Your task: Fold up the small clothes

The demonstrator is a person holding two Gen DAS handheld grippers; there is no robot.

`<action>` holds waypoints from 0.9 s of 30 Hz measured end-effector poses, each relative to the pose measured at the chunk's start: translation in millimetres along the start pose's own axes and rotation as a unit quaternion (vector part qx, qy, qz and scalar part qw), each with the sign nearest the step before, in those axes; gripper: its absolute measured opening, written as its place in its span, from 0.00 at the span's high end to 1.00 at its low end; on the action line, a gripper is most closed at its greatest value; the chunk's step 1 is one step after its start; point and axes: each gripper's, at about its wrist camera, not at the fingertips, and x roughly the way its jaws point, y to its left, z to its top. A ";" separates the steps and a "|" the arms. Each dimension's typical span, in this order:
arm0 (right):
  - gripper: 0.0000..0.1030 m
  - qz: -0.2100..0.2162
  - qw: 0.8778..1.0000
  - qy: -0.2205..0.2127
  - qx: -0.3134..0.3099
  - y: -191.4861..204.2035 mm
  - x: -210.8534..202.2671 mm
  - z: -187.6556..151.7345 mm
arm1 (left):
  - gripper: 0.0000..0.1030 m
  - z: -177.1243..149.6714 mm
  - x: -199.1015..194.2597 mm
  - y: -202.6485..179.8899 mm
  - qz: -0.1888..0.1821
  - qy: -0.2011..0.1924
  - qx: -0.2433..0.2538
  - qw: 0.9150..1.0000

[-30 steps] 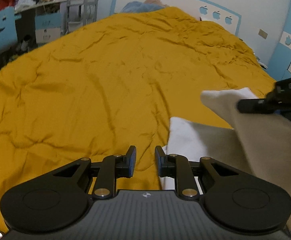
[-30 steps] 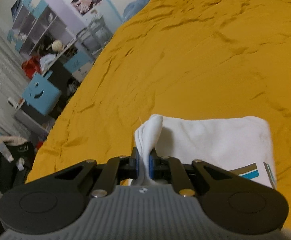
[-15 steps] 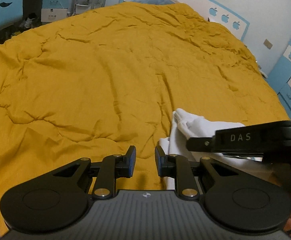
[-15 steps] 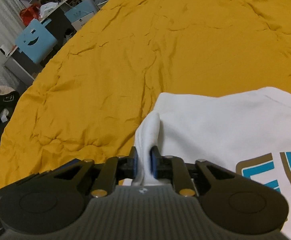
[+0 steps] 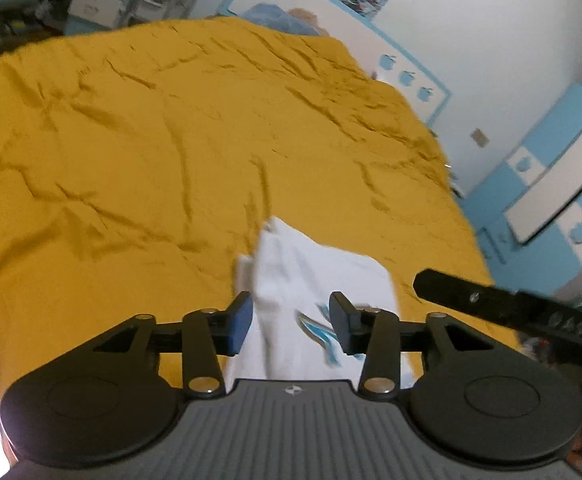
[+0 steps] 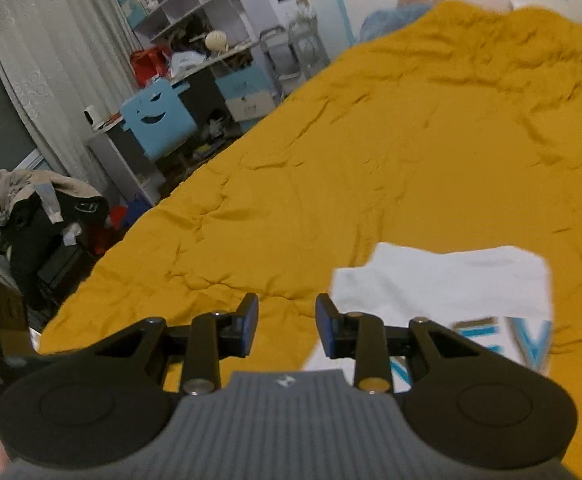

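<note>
The white shirt (image 6: 451, 284) lies folded on the yellow bedspread (image 6: 391, 152), its blue and tan print facing up at the near end. What has just changed is my hold on it: a second ago my right gripper (image 6: 287, 326) was pinching a raised fold of the shirt's left edge, and now that fold is down and nothing sits between the jaws, which are opening just left of the shirt. My left gripper (image 5: 290, 320) was narrow and empty beside the shirt; its jaws are opening too, and the shirt shows through the gap but looks to lie below the pads, not in them. I judge this fold laid and released, so what is left is to smooth it or make another fold. The right wrist view shows me the shirt's whole squared outline, plus shelves and a blue smiling-face chair (image 6: 157, 118) left of the bed. The left wrist view, blurred, shows instead the right gripper's black finger (image 5: 491, 300) reaching in right of the shirt.
</note>
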 end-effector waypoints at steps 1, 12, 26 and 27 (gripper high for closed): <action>0.73 -0.012 1.000 -0.005 -0.003 -4.4 -10.8 -7.9 | 0.49 -3.9 -2.2 -1.1 -0.006 0.004 0.000 1.000; 0.71 -0.103 0.993 0.038 0.031 -77.5 -53.0 -108.5 | 0.42 -70.7 10.4 26.9 -0.029 0.079 -0.084 0.993; 0.68 -0.135 0.988 0.070 -0.025 -81.8 -54.3 -166.7 | 0.88 -71.6 38.6 27.3 -0.033 0.020 -0.073 0.997; 0.67 -0.135 0.988 0.072 -0.032 -80.9 -52.0 -169.4 | 0.88 -69.0 33.4 19.8 -0.029 0.010 -0.055 0.998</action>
